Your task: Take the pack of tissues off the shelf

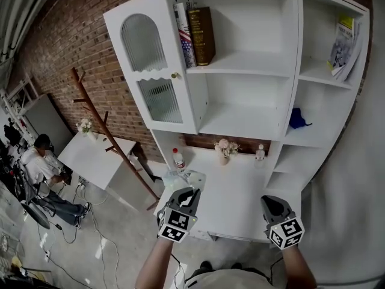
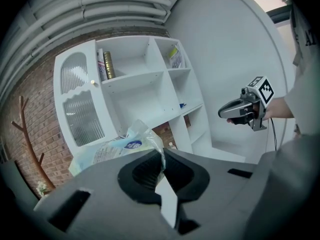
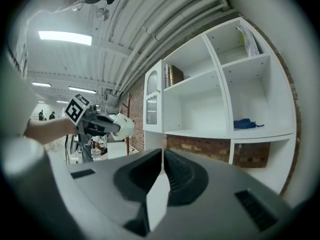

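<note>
Left gripper (image 2: pixel 163 152) fingers tight on tissue pack (image 2: pixel 112 149), clearest in own view; right gripper (image 3: pixel 163 150) fingers together, empty.

White shelf unit (image 1: pixel 252 62): books (image 1: pixel 195 35) top, blue cloth (image 1: pixel 297 119) right, flower vase (image 1: pixel 224 151) below.

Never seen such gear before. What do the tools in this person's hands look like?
The left gripper and right gripper are dark grey pistol-shaped handles, each with two ribbed black jaws and a cube of black-and-white square markers. A thin dark cable hangs from the right one. The person wears a light top.
</note>
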Demonstrator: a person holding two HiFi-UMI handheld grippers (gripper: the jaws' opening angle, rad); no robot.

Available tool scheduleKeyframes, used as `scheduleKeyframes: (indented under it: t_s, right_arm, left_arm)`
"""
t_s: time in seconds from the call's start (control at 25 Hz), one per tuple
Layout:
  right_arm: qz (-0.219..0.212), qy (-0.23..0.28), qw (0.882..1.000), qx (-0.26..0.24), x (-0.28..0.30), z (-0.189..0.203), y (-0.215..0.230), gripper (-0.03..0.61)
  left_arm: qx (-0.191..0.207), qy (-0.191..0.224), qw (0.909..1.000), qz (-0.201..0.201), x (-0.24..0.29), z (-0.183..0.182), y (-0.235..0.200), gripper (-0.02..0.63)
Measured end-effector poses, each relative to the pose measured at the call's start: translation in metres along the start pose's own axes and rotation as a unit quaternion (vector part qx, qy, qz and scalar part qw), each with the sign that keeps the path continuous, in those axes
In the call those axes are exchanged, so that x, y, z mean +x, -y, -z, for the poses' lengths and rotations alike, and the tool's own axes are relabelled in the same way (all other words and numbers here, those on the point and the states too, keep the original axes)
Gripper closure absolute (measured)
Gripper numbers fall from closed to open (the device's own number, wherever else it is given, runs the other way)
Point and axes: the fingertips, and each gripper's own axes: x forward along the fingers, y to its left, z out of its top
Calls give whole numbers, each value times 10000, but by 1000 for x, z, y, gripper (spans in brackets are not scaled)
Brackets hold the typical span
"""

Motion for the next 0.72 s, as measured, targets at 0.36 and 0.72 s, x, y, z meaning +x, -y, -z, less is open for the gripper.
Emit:
scheduleKeyframes:
  t_s: [0.36, 0.72]
  right_arm:
    - [281, -6, 9996, 66, 8, -4, -17, 545]
    - [371, 68, 9993, 63, 13, -15, -23, 545]
  left_arm:
    - [-75, 34, 9999, 127, -20, 28, -23, 588]
    - [-88, 100, 9998, 175, -26, 32, -36, 588]
